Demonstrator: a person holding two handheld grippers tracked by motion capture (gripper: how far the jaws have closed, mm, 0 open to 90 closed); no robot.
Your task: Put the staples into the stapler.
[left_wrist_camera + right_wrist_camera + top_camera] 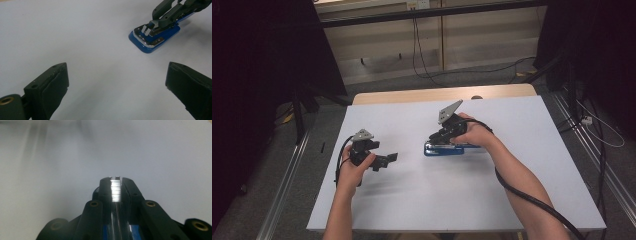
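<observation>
The right gripper (443, 134) is clamping a shiny strip of metal staples (116, 191) over the open blue stapler (443, 149), which is lying mid-desk, long axis along the near edge. The left gripper (384, 161), wide open, is waiting apart, leftward.

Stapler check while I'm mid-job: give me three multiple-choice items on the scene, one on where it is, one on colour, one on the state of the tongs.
1. Where does the stapler lie?
A. on the white table top
B. on the floor
C. in a box

2. What colour is the stapler's base?
A. red
B. blue
C. yellow

3. How do the left tongs stand?
A. shut on the stapler
B. shut on a cable
C. open over bare table

Key: 1 A, it rests flat on the table under the right tongs. 2 B, the left gripper view shows a blue base with a chrome rail. 3 C, the jaws stand wide apart, with nothing between them.
</observation>
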